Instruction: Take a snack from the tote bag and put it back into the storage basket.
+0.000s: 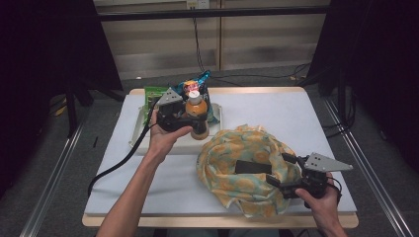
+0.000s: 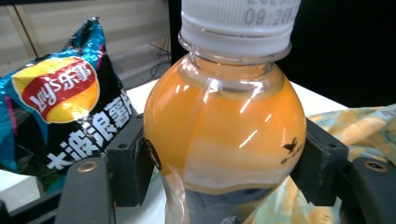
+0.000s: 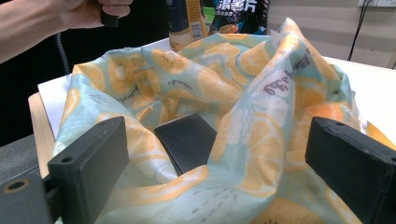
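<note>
My left gripper [image 1: 190, 120] clamps the orange juice bottle [image 2: 224, 126] at the white tray [image 1: 143, 129]; my right gripper [image 3: 219, 163], jaws wide, flanks the fruit-print bag [image 1: 247, 163]. Next, I judge: carry the bottle into the bag's mouth.

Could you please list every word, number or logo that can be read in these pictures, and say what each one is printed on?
"Lay's 乐事": red and yellow logo on the crisp bag.
"大波浪薯": white characters lower on that bag; the line runs on behind the bottle.
"08:28": printed on the white cap of the orange drink bottle; the line above is cut off.
Small print on the bottle and on the orange-slice cloth bag: too blurred to read.
</note>
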Demonstrator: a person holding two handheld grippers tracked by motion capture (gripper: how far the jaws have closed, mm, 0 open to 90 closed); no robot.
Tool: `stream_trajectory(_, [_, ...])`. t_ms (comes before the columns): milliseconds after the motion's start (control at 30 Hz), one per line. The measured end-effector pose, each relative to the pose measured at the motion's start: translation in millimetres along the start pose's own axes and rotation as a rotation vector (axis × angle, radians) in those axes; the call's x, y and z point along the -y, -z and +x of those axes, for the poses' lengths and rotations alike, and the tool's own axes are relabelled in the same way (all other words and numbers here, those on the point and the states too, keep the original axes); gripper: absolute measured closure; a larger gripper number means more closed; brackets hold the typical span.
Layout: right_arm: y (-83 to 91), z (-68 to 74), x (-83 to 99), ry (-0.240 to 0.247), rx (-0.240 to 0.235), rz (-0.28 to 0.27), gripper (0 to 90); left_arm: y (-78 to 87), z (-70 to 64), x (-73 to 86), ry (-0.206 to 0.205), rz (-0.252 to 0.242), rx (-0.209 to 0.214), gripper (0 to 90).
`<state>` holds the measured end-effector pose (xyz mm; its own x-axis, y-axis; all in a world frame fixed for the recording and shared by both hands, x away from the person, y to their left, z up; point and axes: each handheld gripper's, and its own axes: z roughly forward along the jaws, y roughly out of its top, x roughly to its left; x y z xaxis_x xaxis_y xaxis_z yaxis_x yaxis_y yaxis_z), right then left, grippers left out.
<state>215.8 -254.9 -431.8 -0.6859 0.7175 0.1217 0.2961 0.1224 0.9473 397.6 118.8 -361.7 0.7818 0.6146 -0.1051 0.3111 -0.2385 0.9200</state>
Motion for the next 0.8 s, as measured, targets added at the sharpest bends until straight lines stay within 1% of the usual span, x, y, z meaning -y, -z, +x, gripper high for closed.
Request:
stream_trajectory(33, [0.1,-0.1,-0.1,0.002,0.0,0.0,5.4,-1.0,1.4,0.8,0.0,0.004,-0.003,31.2])
stream_trajectory(67, [0.1,0.0,-0.1,0.002,0.001,-0.001,5.3,-2.5,2.4,2.0,0.0,0.011,-0.016,31.2])
stream_trajectory(200, [0.2,-0.2,0.1,0.002,0.002,-0.002,5.2,-9.9,6.7,10.2,0.016,0.011,-0.012,31.2])
stream_trajectory(233, [0.2,-0.3,0.2,0.001,0.002,-0.003,5.2,-11.1,7.6,11.7,0.012,0.018,-0.019,31.2])
stream_trajectory(267, [0.2,-0.3,0.2,-0.001,0.002,-0.004,5.2,-13.4,8.5,13.9,0.018,0.022,-0.021,31.2])
stream_trajectory(300, [0.3,-0.4,0.3,-0.001,0.002,-0.002,5.1,-15.7,9.6,16.3,0.021,0.025,-0.017,31.2])
stream_trajectory(433, [-0.3,0.1,1.1,-0.004,0.0,0.003,4.8,-23.9,9.8,25.2,0.02,0.04,-0.019,31.2])
stream_trajectory(467, [-0.7,0.0,1.3,-0.003,-0.001,0.004,4.8,-28.9,9.8,29.6,0.023,0.034,-0.015,31.2])
stream_trajectory(567, [-0.8,0.2,1.3,-0.002,-0.003,0.009,4.8,-32.5,10.7,33.4,0.023,0.033,-0.013,31.1])
stream_trajectory(667, [-0.7,-0.3,1.6,-0.004,0.0,0.004,4.8,-36.6,12.0,37.7,0.025,0.034,-0.024,31.1])
stream_trajectory(733, [-0.7,-0.9,1.9,-0.007,0.0,0.007,4.8,-37.9,12.7,39.0,0.017,0.036,-0.027,31.1])
stream_trajectory(800, [-1.4,-0.5,2.3,-0.005,-0.002,0.008,4.8,-40.6,13.6,41.8,0.026,0.033,-0.038,31.1])
